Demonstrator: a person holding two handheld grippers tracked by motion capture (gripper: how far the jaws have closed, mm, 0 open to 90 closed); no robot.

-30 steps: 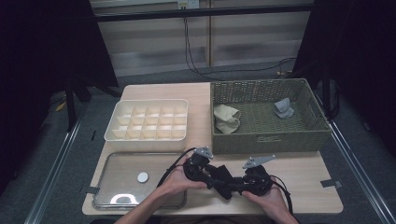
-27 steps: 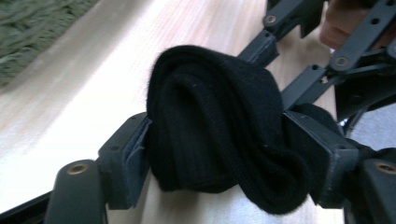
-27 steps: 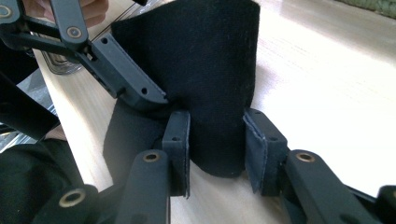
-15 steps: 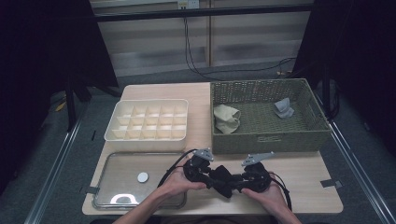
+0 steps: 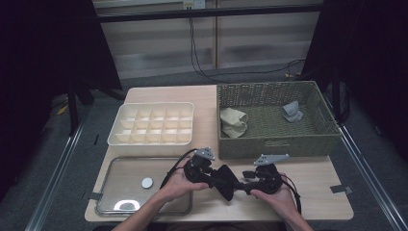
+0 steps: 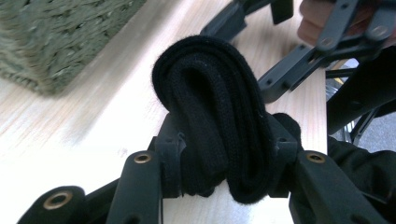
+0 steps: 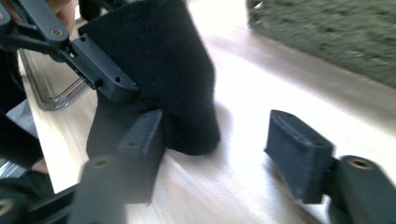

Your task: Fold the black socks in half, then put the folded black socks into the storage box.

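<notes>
Sock point(image 6: 219, 126) stays clamped in left tool point(image 6: 224, 154); right tool point(image 7: 224, 154), jaws apart, seemingly unmoved.

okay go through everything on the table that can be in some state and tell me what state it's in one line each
Black sock: folded over, clamped.
Left gripper: shut on the black sock.
Right gripper: jaws open, beside the sock.
Wicker basket: holds two rolled pieces.
Divider tray: compartments empty.
Clear lid: lying flat on the table.

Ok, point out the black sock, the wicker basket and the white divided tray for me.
black sock point(image 6: 219, 116), left gripper view, on its folded knit middle.
wicker basket point(image 5: 274, 143), high view, on its front wall.
white divided tray point(image 5: 149, 143), high view, on its front rim.
</notes>
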